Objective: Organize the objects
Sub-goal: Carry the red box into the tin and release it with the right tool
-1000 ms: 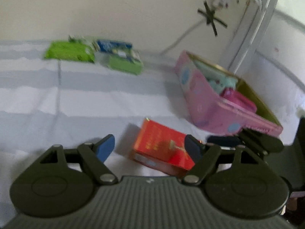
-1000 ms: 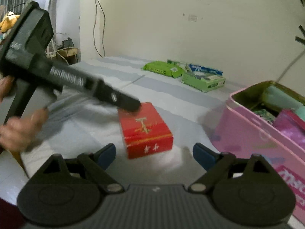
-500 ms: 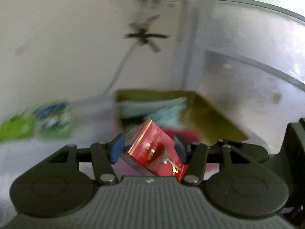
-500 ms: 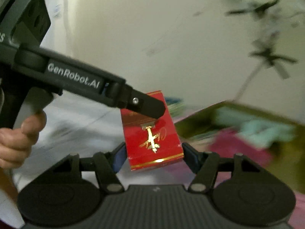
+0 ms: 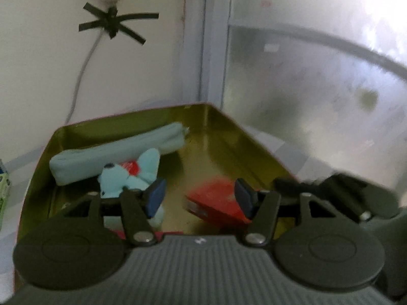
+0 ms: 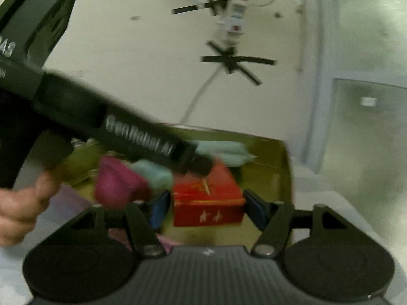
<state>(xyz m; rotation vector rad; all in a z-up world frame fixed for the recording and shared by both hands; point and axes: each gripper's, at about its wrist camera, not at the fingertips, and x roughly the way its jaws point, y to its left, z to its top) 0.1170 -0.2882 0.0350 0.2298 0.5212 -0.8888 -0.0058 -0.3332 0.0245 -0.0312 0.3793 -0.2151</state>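
cream wall [image 5: 38,76], taped cable [image 5: 84,58] (black strips)

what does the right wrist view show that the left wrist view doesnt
Only the right wrist view shows the person's left hand, the left claw's black body with white lettering, and a magenta soft item.

Only the left wrist view shows the pale blue plush toy's black eye and red patch.

Both show the gold-lined tin box holding the red rectangular box, a rolled pale blue cloth, and black tape crossed on the wall.
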